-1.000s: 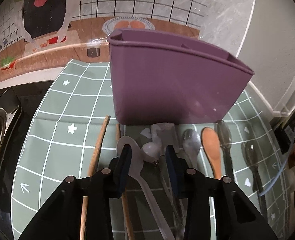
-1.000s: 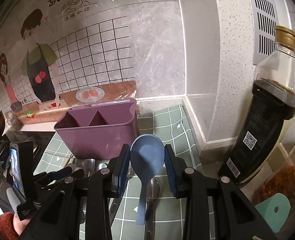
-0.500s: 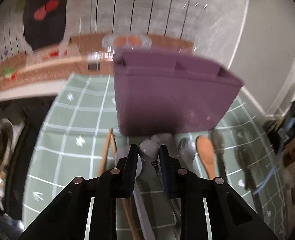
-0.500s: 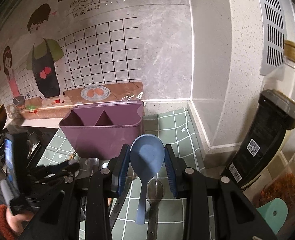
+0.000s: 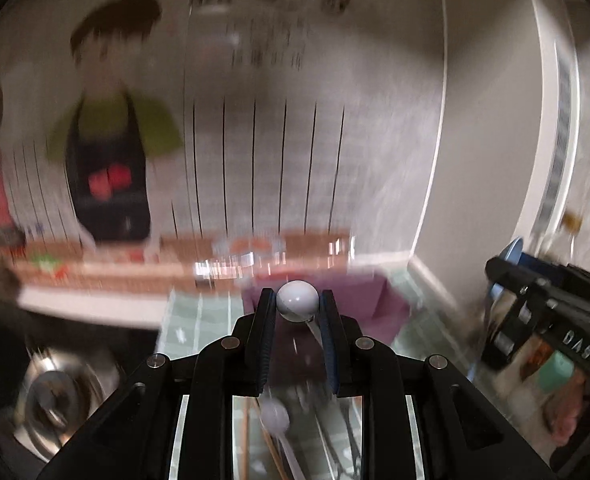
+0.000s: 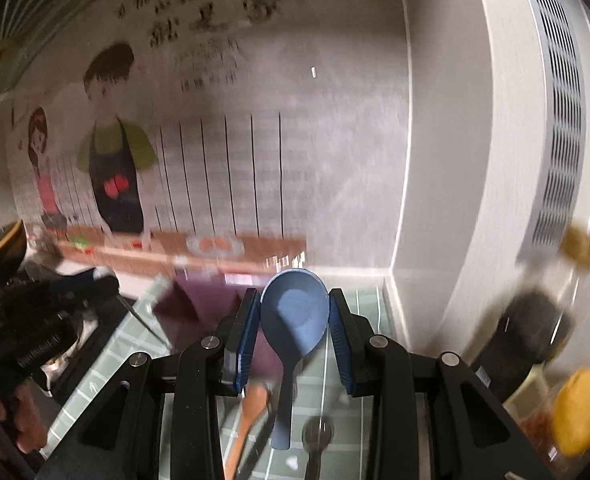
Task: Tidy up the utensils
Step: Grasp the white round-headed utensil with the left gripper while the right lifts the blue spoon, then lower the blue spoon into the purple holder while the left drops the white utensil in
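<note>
The left gripper (image 5: 297, 309) is pinching a pale rounded utensil head (image 5: 297, 302) between its blue-padded fingers (image 5: 266, 340), the pads pressing on either side of it while a thin metal stem is slanting down behind the right pad; what kind of utensil it is cannot be told through the blur. The right gripper (image 6: 295, 316) is clamping the bowl of a blue spoon (image 6: 295, 312) between its fingertips, the bowl facing the camera and the handle hanging straight down between the black finger arms. Below that handle, other utensils are lying on the green checked mat (image 6: 359, 304): a wooden spoon (image 6: 251, 408) just to its left and a metal spoon (image 6: 317, 434) just to its right. In the left wrist view, a blurred wooden stick (image 5: 273, 452) and a pale spoon are showing on the mat under the gripper. Just beyond both sets of fingertips, the purple utensil holder (image 5: 375, 300) is standing on the mat, lower in the picture than the held utensils. To the far right of the left wrist view, the other gripper is appearing with the blue spoon and a hand (image 5: 571, 412) beneath it. A dark sauce bottle (image 6: 523, 332) is standing at the right by the corner. Farthest off, the illustrated wall panel (image 6: 199, 168) with cartoon figures is filling the background.
</note>
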A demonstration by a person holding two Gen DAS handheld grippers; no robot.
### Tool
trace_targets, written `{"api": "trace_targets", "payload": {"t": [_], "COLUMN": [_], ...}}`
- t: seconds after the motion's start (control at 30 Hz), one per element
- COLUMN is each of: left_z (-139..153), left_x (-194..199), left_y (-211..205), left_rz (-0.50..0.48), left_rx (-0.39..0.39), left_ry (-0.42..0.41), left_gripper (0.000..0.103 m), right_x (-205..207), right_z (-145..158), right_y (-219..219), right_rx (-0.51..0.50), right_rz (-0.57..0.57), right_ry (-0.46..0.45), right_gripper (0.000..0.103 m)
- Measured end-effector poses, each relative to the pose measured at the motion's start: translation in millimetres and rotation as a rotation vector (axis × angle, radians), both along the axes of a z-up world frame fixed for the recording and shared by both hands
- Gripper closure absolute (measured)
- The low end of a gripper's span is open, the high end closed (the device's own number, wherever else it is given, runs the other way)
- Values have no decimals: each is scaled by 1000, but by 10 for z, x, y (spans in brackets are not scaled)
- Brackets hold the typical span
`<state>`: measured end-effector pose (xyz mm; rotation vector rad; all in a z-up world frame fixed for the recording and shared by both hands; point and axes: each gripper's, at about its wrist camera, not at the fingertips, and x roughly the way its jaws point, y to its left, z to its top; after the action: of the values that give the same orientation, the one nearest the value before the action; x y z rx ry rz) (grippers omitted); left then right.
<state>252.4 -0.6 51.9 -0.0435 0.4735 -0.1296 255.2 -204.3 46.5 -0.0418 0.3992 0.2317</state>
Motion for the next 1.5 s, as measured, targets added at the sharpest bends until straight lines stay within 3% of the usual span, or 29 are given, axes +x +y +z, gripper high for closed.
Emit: {"api": "trace_targets", "payload": {"t": [0.17,0.27,0.4,0.6,0.8,1.17,1.3,1.5], "left_z": [528,618,525,200,-147,-651,-680,-500], "left_x": [254,403,600,868,1125,1301,1291,1213], "left_y": [69,130,161,108,80,-34,-32,47], "left_rz": [-11,-14,-20,-40,-44,-85,-71,-27], "left_rx": [33,36,53,58,43,-14,-16,-14], "left_ry": [-47,-48,-32,15,88,223,215,162], "left_gripper": [80,80,80,80,80,80,79,79], "right_x": [167,323,544,976,1320,1403,1427,1348], "right_z": [450,591,596,335,-113,-663,-749,-658], "right_y": [71,120,228,415,473,413,393,391], "right_rx": [5,5,-16,-44,-16,-7,12,10], "right_rz": [22,27,13,24,43,78,95,91], "right_ry": [-71,-98,-117,-81,28,181,226,195], "right_gripper": [71,71,71,71,71,70,70,70]}}
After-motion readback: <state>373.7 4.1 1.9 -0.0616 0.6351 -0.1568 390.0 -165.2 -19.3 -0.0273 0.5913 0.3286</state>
